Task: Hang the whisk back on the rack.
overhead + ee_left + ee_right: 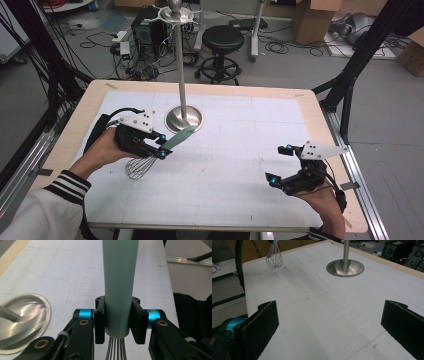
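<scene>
A whisk with a pale green handle (pixel 178 138) and a wire head (pixel 140 166) is held above the white mat, handle pointing toward the stand. My left gripper (pixel 162 145) is shut on the green handle (pixel 119 287) just above the wires (pixel 116 348). A steel stand has a round base (pixel 184 119), a tall pole (pixel 180 65) and a hook ring on top (pixel 174 14). At the mat's right, my right gripper (pixel 280 164) is open and holds nothing, its two pads (pixel 263 322) wide apart. The right gripper view has the wire head (pixel 274 258) hanging far off and the stand base (pixel 345 267).
A white gridded mat (pixel 225 165) covers most of the wooden table (pixel 90 100). Behind the table stand a black stool (pixel 221 47), a computer case (pixel 148 27), cardboard boxes (pixel 314 17) and loose floor cables. Black frame legs (pixel 350 75) rise at the right.
</scene>
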Action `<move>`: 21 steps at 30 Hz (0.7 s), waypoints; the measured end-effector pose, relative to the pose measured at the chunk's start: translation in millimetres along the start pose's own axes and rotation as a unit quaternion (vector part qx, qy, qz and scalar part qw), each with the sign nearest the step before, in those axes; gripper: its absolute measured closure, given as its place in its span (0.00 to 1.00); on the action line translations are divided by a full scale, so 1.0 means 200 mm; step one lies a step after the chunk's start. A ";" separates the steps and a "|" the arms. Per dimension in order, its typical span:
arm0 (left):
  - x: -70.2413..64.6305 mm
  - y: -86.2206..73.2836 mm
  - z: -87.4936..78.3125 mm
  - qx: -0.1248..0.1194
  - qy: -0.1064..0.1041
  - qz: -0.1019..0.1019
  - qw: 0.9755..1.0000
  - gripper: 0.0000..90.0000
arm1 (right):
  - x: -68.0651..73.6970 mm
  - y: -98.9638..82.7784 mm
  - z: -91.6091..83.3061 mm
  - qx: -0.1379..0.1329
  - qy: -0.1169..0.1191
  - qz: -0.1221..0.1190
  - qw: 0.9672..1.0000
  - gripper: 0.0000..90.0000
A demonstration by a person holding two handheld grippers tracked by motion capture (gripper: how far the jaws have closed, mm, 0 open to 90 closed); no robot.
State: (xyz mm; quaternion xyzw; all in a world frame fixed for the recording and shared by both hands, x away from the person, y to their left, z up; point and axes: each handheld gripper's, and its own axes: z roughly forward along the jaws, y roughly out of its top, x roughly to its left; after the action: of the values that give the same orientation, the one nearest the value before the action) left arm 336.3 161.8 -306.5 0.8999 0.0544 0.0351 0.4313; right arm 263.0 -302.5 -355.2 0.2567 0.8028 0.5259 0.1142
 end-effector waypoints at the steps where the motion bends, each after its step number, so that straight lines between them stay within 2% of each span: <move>1: 0.01 0.00 -0.01 -0.006 0.002 0.000 1.000 0.77 | 0.00 0.00 0.00 0.000 0.000 0.000 1.000 0.01; 4: 0.03 0.02 -0.03 -0.014 0.009 -0.005 1.000 0.77 | 0.00 0.00 0.00 0.001 0.000 0.000 1.000 0.00; 8: 0.06 0.05 -0.06 -0.018 0.009 -0.008 1.000 0.77 | 0.00 0.00 0.01 0.003 -0.001 0.002 1.000 0.00; 21: 0.14 0.17 -0.19 -0.049 0.029 -0.003 0.998 0.77 | -0.01 -0.02 -0.01 -0.002 -0.004 0.007 1.000 0.00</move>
State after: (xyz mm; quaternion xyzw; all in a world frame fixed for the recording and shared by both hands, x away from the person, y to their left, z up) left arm 363.0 173.4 -255.8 0.8759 0.0673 0.0623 0.4736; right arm 264.0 -305.8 -357.7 0.2639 0.7995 0.5273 0.1141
